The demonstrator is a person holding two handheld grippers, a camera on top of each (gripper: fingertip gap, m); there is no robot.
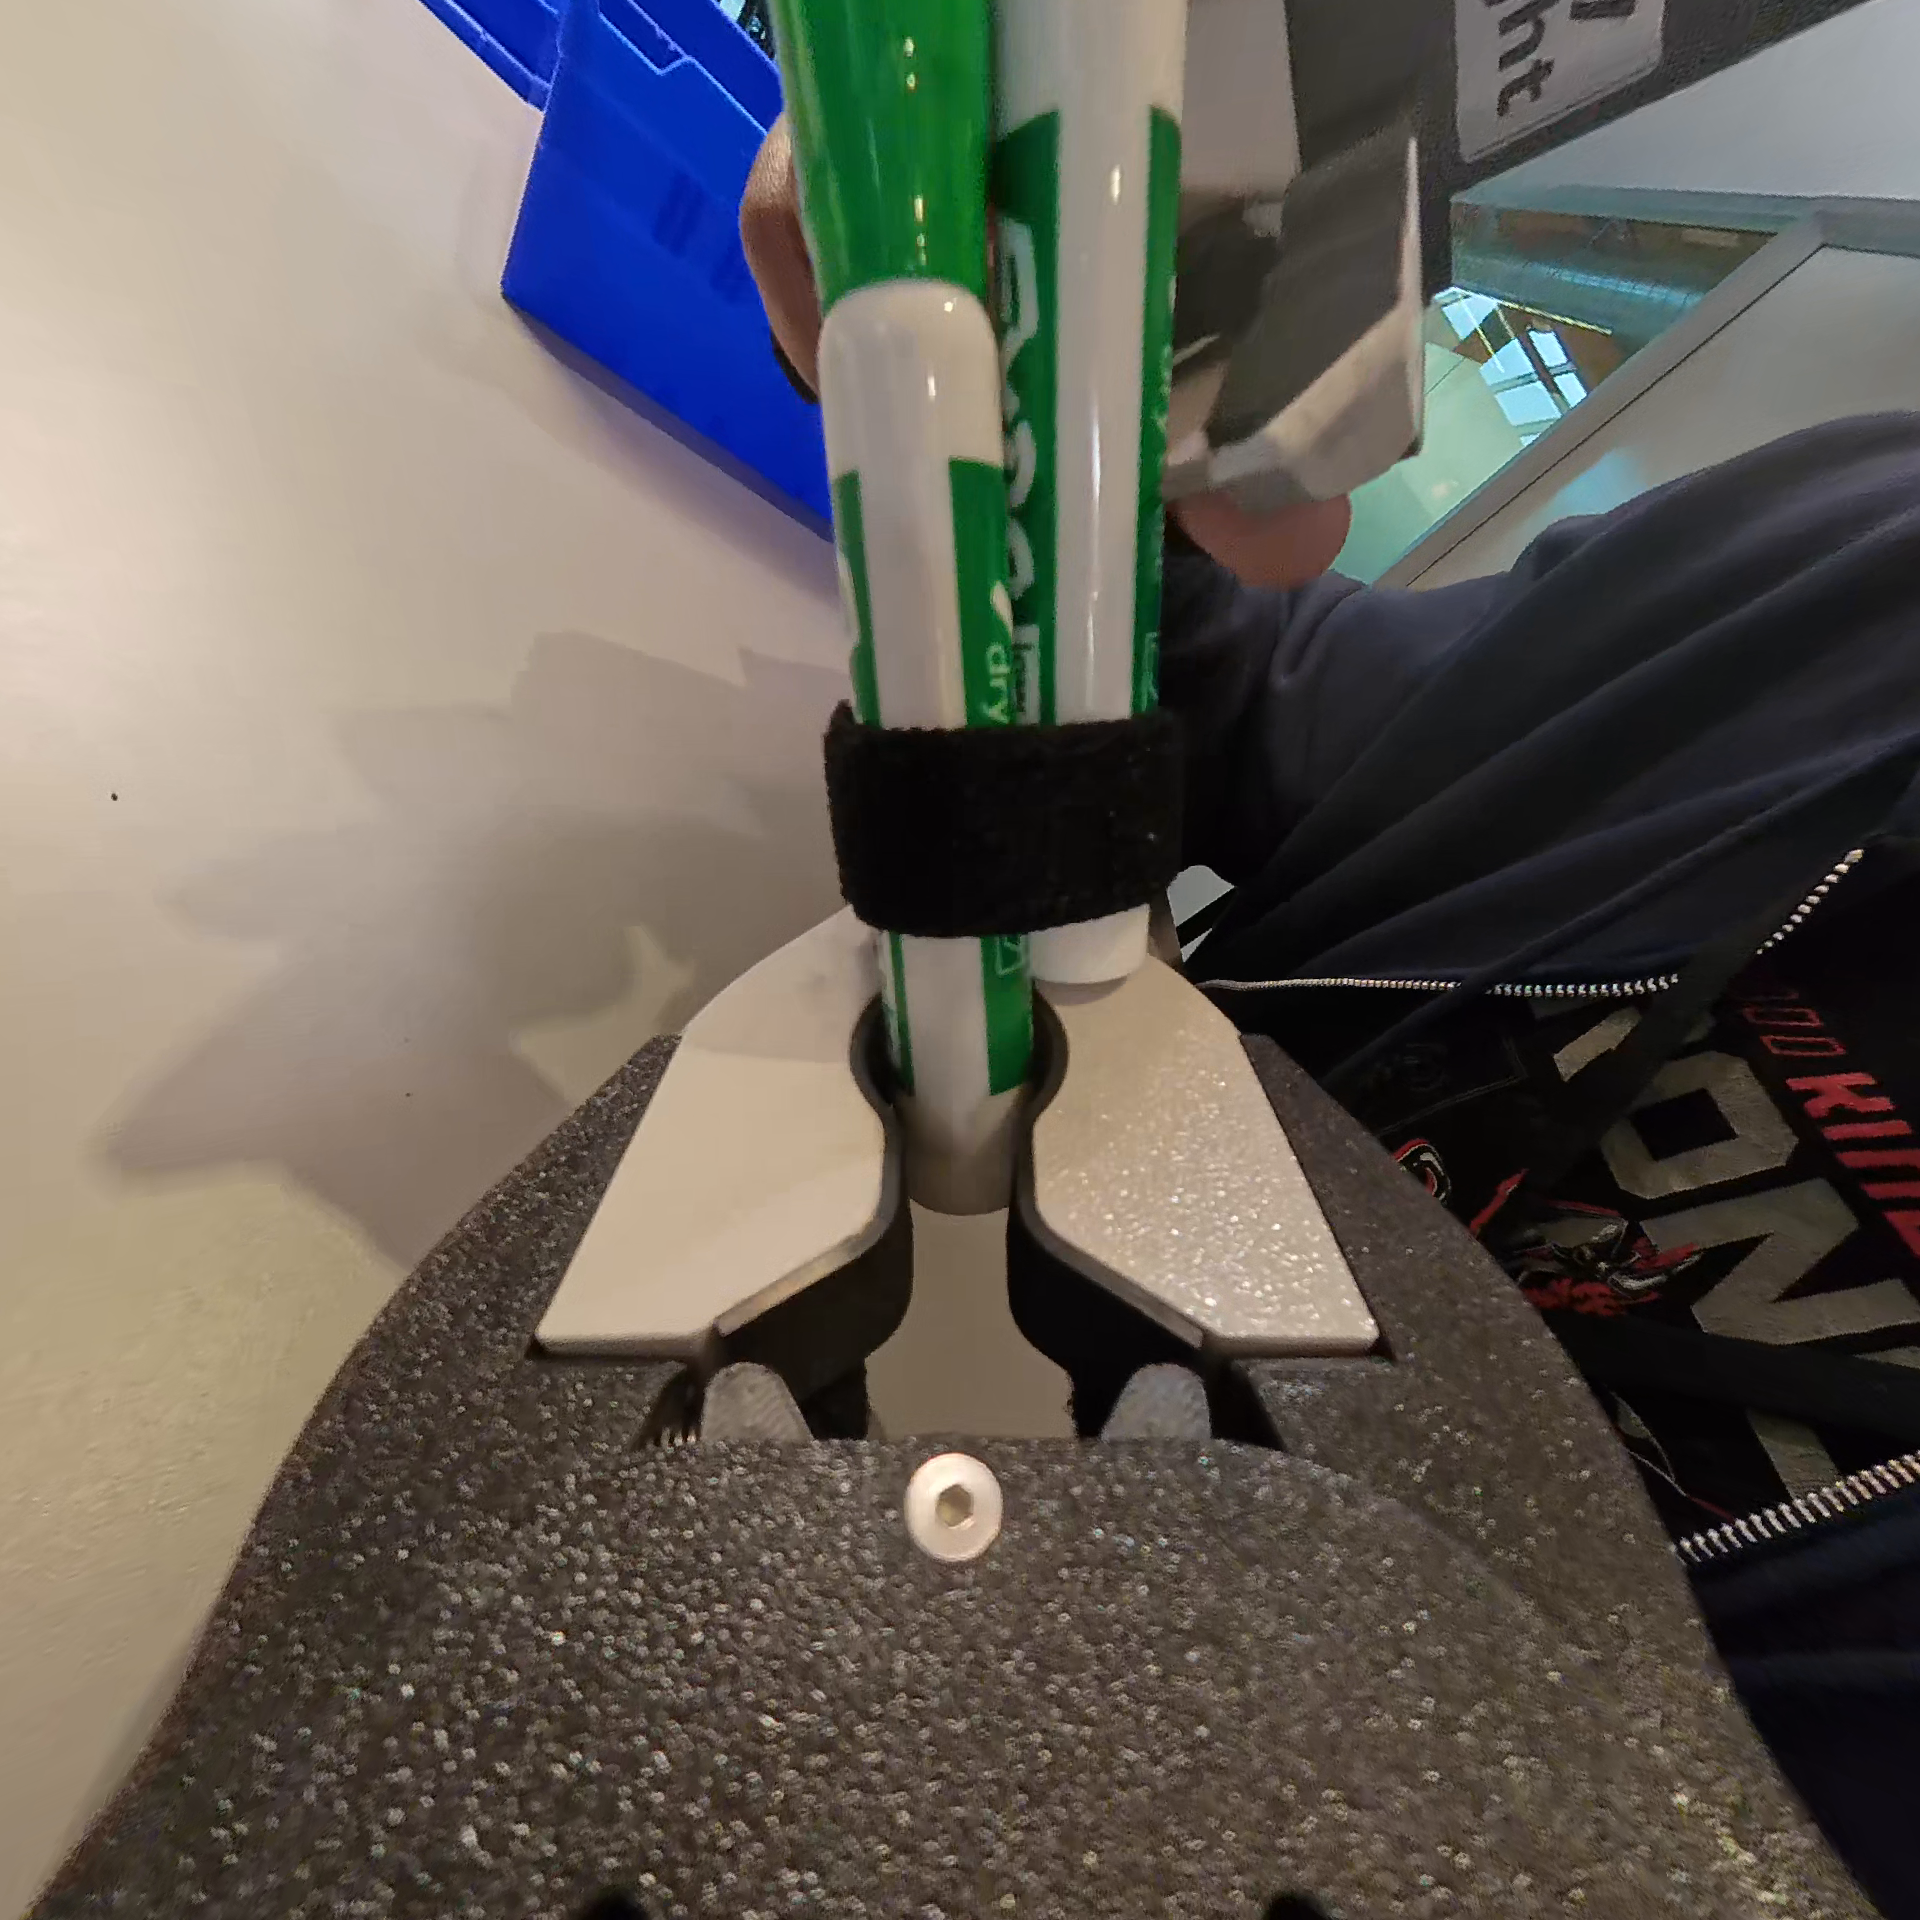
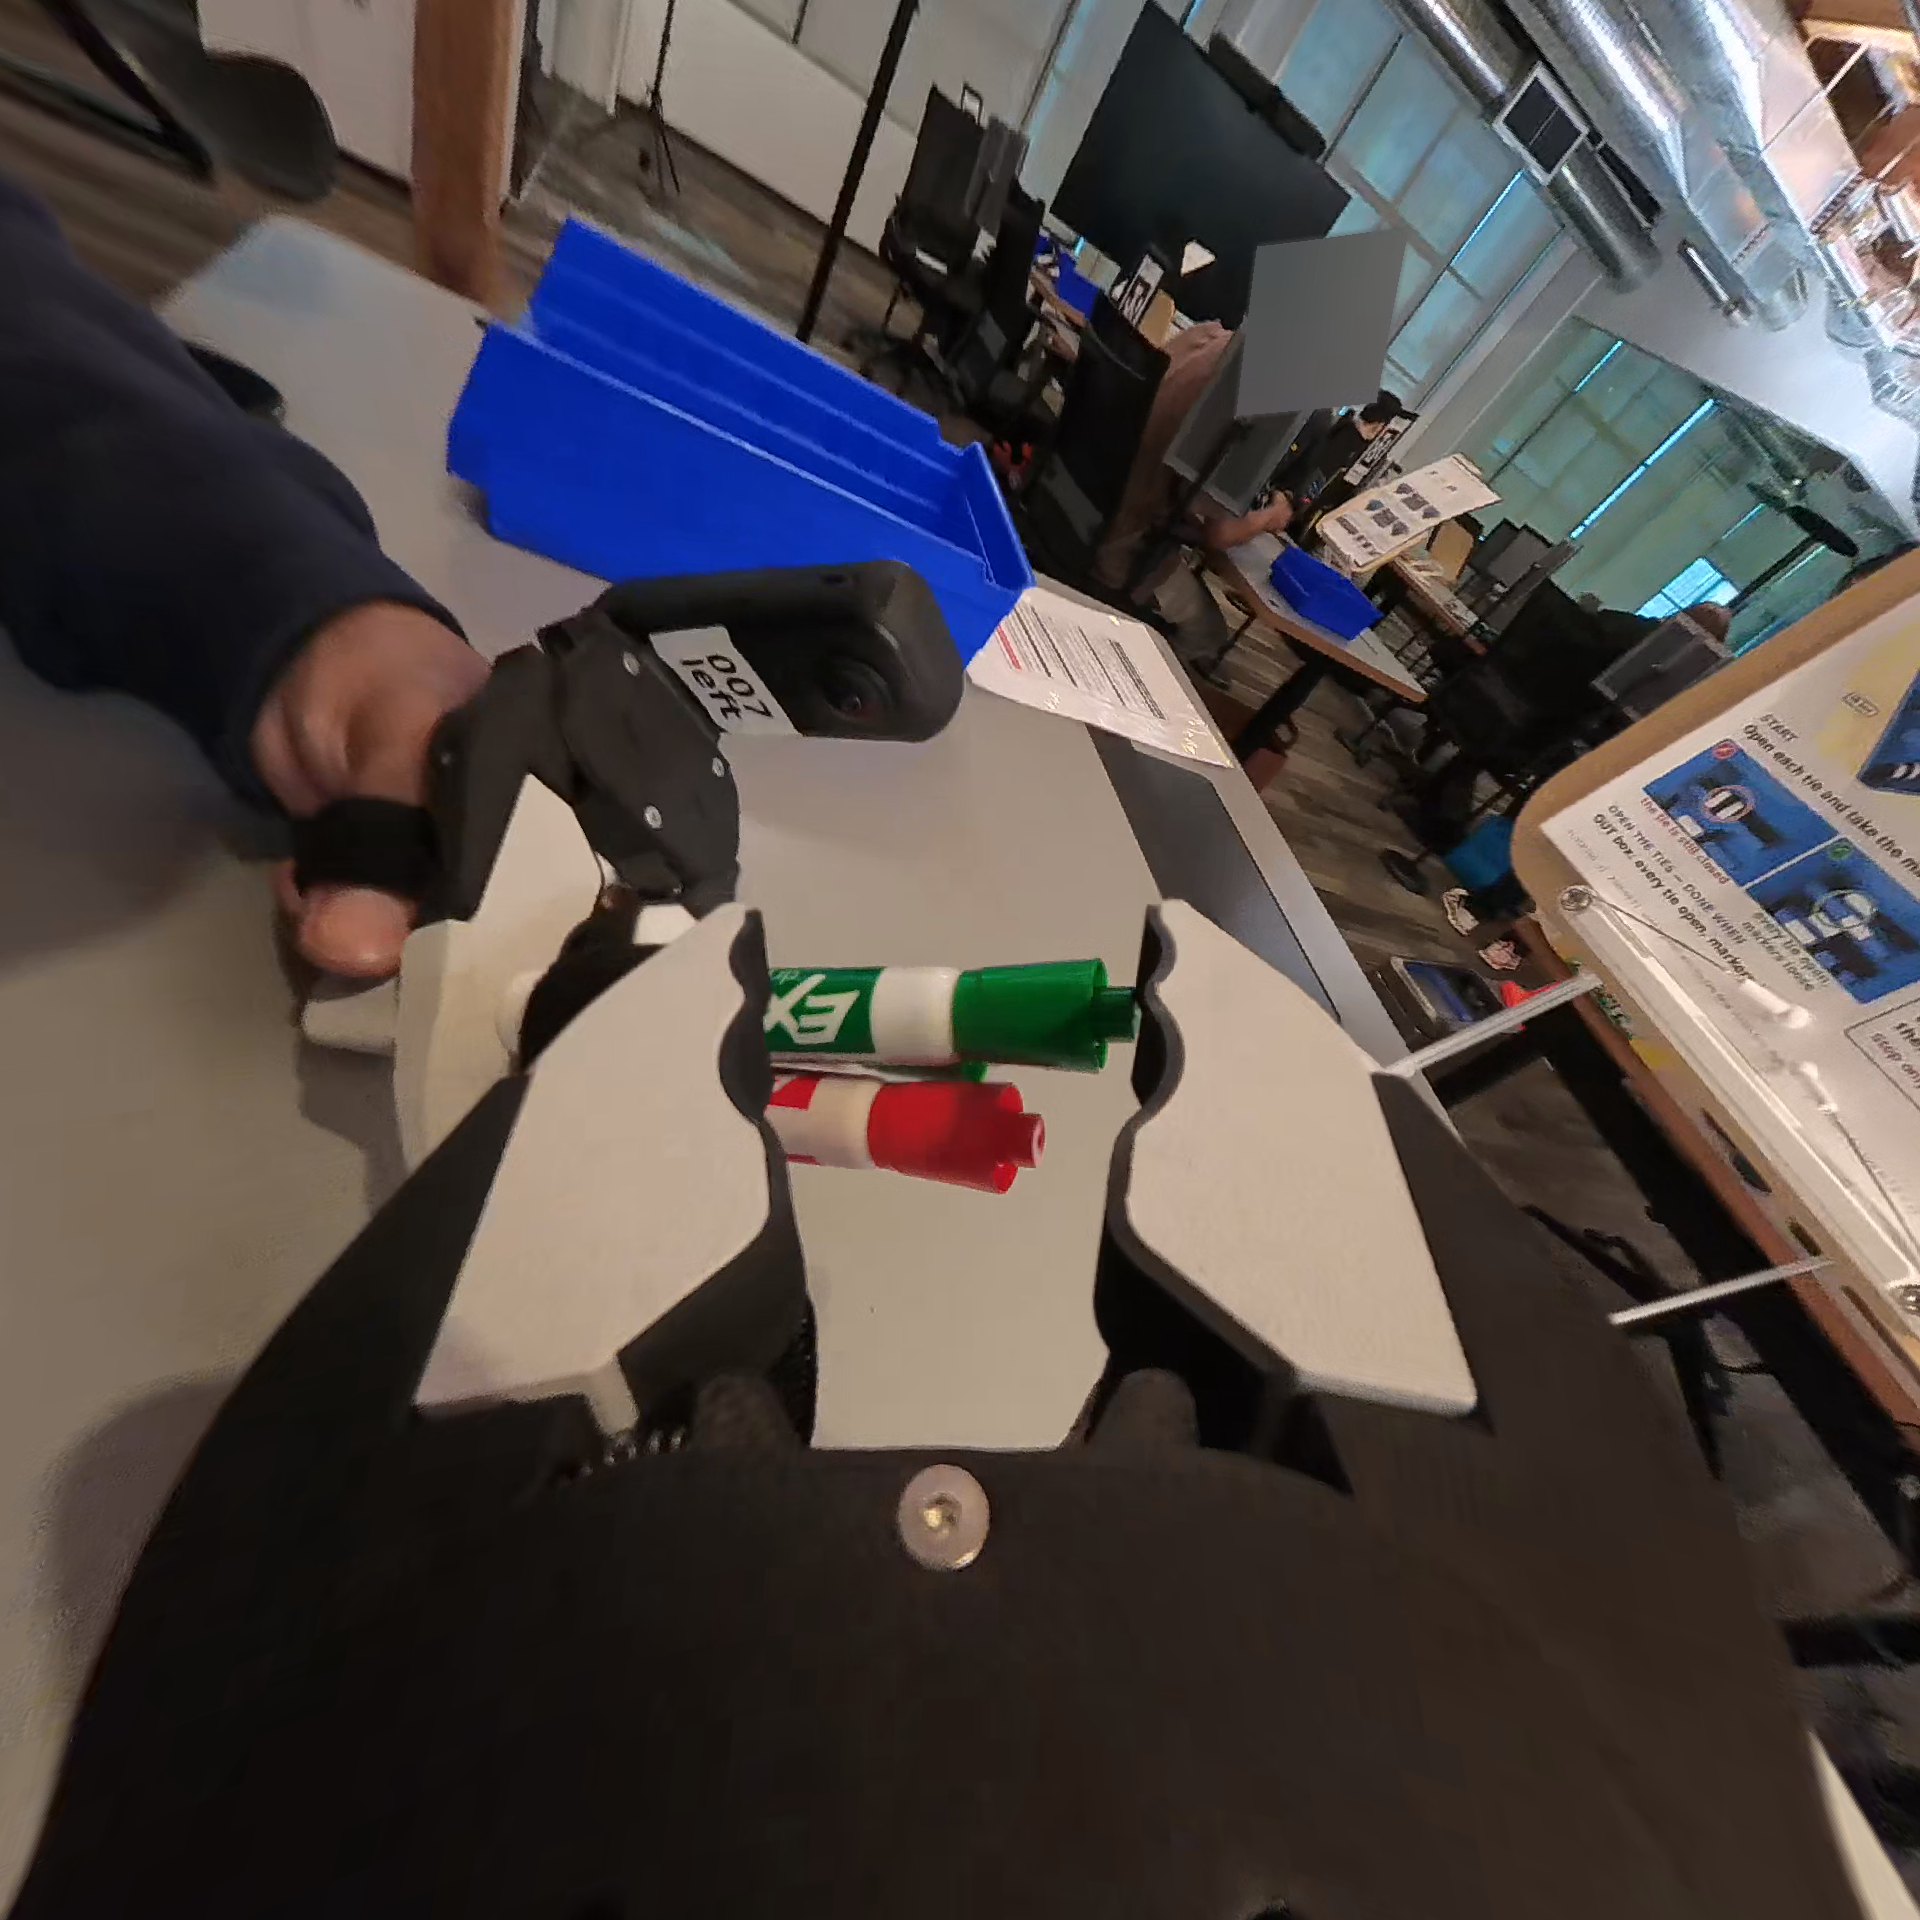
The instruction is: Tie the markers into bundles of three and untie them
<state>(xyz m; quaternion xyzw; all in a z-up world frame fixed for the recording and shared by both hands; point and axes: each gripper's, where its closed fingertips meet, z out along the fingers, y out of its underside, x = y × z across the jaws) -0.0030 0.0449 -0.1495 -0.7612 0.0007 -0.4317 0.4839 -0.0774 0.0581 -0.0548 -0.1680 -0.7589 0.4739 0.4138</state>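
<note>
Between the jaws of the left gripper [image 1: 961,1081] a bundle of markers [image 1: 987,582] is clamped by the barrel end of one green-and-white marker, seated in the rounded notch of the two pale plates. The bundle is bound by a black fuzzy strap [image 1: 1006,821] just ahead of the jaws. In the right wrist view the left gripper [image 2: 623,790] is seen gripped by a hand [image 2: 353,769] in a dark sleeve, held above the grey counter [image 2: 935,862], with the markers projecting sideways. Two green caps [image 2: 1039,1013] and one red cap [image 2: 951,1132] are shown, all smooth, glossy and cylindrical with stepped tips.

The right gripper [image 2: 945,997] is held with its jaws wide apart, framing the capped ends; whether its far plate is touched by the green tip cannot be told. Its plates are matt white with scalloped inner edges, set in a rough, grainy black body.

Farther along the counter a blue plastic bin [image 2: 717,457] is seen, ribbed and angular; its contents cannot be made out. A printed sheet [image 2: 1101,675] lies beside it.
</note>
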